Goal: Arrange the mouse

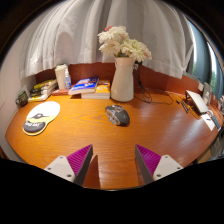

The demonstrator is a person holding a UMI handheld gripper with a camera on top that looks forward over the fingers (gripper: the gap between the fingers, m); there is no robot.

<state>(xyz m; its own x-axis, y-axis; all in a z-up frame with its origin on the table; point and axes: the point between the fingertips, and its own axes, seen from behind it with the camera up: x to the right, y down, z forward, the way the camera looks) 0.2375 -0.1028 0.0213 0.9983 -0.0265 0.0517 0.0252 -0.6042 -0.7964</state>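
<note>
A grey computer mouse (118, 115) lies on the wooden desk (100, 135), just in front of a white vase (122, 79) and beyond my fingers. A light mouse pad with a dark patch (41, 117) lies at the desk's left side, well apart from the mouse. My gripper (114, 160) is open and empty, its two magenta pads (82, 160) spread wide over bare desk, some way short of the mouse.
The vase holds pale flowers (124, 44). Books (88, 87) are stacked left of the vase, with more books (42, 91) at the far left. Several small items (198, 103) lie at the desk's right end. Curtains hang behind.
</note>
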